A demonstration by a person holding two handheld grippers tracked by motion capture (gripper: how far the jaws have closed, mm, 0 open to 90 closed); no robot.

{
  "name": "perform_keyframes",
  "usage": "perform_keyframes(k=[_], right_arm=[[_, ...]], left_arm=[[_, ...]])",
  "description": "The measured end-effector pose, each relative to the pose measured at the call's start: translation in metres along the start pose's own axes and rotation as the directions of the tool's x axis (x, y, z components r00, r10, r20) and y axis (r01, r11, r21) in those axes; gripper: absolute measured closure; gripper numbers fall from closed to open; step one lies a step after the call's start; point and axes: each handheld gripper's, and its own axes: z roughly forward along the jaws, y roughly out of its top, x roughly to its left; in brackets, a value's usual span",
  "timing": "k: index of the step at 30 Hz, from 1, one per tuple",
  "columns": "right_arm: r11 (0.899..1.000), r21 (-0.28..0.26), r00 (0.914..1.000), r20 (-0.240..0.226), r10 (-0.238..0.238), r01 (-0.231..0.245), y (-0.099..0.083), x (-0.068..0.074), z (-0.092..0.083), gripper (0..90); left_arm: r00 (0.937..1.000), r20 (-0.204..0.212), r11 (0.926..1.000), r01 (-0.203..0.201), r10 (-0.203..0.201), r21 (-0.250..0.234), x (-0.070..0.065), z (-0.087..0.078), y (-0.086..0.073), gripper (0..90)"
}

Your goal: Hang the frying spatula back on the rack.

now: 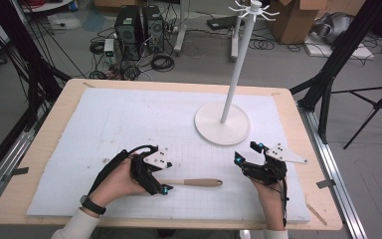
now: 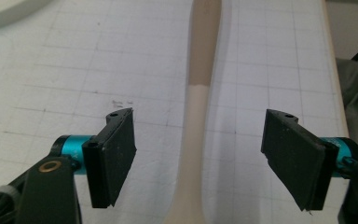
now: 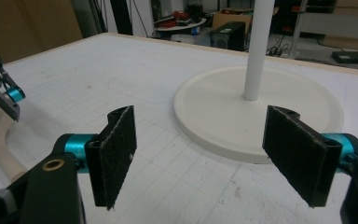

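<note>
The left tool (image 2: 198, 158) is hanging over the wooden spoon (image 2: 193, 140) lying on the counter (image 1: 49, 144), its jaws apart around the handle (not touching yet). It should be squeezing evenly. Farther off, the right tool (image 3: 200, 158) is waiting open near the white stand (image 3: 261, 112).

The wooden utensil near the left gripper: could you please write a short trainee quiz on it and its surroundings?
1. True or false: the left gripper is clamped on the wooden utensil.
2. What stands in front of the right gripper? A) a bowl B) the white stand C) a box
3. What covers the table under the utensil?

Key:
1. False: the handle lies between the open jaws, with a clear gap on each side.
2. B: its round base and upright pole.
3. A white gridded mat.
</note>
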Motion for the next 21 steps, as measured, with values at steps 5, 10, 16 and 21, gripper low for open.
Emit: perform_keyframes(k=[5,10,16,21], right_arm=[[1.000,0.007,1.0000,-0.002,0.000,0.000,0.000,0.001,0.001,25.0],[1.000,0.003,1.0000,-0.006,-0.001,0.001,0.000,0.000,0.001,25.1],[1.000,0.002,1.0000,-0.008,-0.001,0.001,0.000,-0.001,0.000,25.2],[1.000,0.000,1.0000,-0.007,0.002,-0.002,0.000,-0.002,0.000,25.2]], left_arm=[[0.9998,0.017,0.9967,0.004,-0.005,0.081,0.001,0.011,0.002,35.7],[0.9993,0.036,0.9924,0.008,-0.012,0.123,0.002,0.014,0.006,46.2],[0.9992,0.035,0.9838,0.015,-0.021,0.179,0.005,0.019,0.009,58.4],[0.9987,0.035,0.9771,0.029,-0.037,0.211,0.007,0.022,0.010,64.6]])
